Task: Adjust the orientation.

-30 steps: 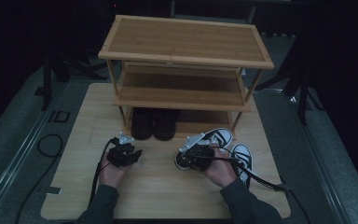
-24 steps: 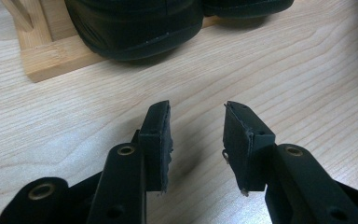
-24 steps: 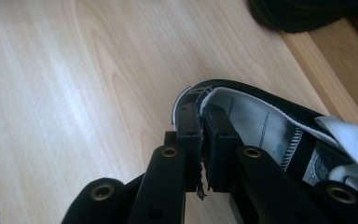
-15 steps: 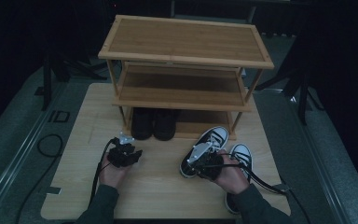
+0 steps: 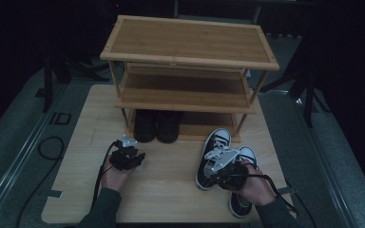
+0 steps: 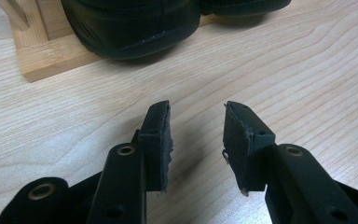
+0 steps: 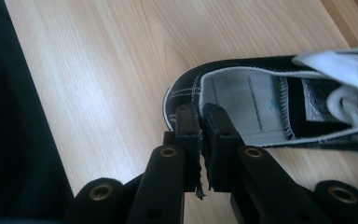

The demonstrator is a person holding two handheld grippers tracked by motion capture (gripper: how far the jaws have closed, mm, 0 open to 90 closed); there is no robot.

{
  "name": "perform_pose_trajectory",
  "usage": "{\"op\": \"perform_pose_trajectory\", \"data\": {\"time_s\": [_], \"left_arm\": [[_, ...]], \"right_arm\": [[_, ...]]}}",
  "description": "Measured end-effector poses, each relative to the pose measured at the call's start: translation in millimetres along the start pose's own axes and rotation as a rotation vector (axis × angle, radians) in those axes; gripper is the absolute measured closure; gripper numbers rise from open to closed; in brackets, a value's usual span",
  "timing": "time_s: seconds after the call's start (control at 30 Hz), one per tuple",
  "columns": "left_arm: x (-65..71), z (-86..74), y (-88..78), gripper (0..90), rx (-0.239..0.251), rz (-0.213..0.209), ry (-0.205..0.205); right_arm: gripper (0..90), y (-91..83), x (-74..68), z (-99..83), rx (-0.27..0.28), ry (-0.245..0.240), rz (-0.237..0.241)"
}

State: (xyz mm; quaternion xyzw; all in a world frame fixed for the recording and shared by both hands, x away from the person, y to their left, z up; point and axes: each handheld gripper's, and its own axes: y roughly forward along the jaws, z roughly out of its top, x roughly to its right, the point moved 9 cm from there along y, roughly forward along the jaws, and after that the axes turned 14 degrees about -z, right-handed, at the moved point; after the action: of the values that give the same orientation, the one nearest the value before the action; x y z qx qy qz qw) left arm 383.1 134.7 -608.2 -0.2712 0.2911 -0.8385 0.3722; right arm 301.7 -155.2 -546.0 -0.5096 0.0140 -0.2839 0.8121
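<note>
you are gripping the heel rim of the left sneaker (image 7: 242, 100) with your right tool (image 7: 204, 116); its jaws are clenched on the heel wall, one pad inside and one outside. in the high view that sneaker (image 5: 213, 154) is lying at lower right of the frame, in front of the shoe rack (image 5: 190, 57), beside its mate (image 5: 241, 199). your left tool (image 6: 196, 128) is hanging released and empty over the table (image 6: 307, 70), near the black shoes (image 6: 130, 23). judged step: carrying the sneaker to the rack. next, you are needing a level slide into the bottom shelf beside the black pair.
</note>
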Motion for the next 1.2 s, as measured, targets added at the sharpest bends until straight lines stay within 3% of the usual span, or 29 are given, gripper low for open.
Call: {"op": "perform_pose_trajectory", "data": {"time_s": [0.13,0.27,0.4,0.43,0.57,0.83,1.0,1.07,1.2], "left_arm": [[0.5,0.2,0.3,61.3,0.000,0.000,0.001],[1.0,-0.1,1.0,61.3,-0.003,0.000,0.003],[1.5,-0.2,1.9,61.3,-0.005,0.000,0.004],[1.4,-0.2,1.9,61.3,-0.004,-0.001,0.004],[0.7,0.0,0.9,61.4,-0.001,0.000,0.001],[0.7,-0.1,0.9,61.3,-0.003,0.001,0.003],[1.1,-0.3,1.6,61.3,-0.005,0.002,0.006],[1.0,-0.2,1.5,61.3,-0.005,0.005,0.007],[0.6,-0.2,0.9,61.3,-0.003,0.004,0.005]], "right_arm": [[84.9,-6.9,4.1,-11.0,-0.006,0.018,0.016],[85.6,-14.2,10.6,-12.2,0.031,0.082,0.043],[80.2,-19.0,32.2,-10.5,0.042,0.177,-0.018],[79.7,-17.5,40.9,-10.9,0.031,0.212,-0.055],[75.8,-7.8,57.0,-12.9,-0.004,0.275,-0.112],[67.1,8.1,66.0,-14.6,-0.056,0.317,-0.192],[57.9,12.3,67.8,-12.9,-0.067,0.358,-0.194],[53.4,15.1,69.9,-11.7,-0.072,0.401,-0.190],[52.4,21.2,73.9,-11.6,-0.095,0.454,-0.204]]}}
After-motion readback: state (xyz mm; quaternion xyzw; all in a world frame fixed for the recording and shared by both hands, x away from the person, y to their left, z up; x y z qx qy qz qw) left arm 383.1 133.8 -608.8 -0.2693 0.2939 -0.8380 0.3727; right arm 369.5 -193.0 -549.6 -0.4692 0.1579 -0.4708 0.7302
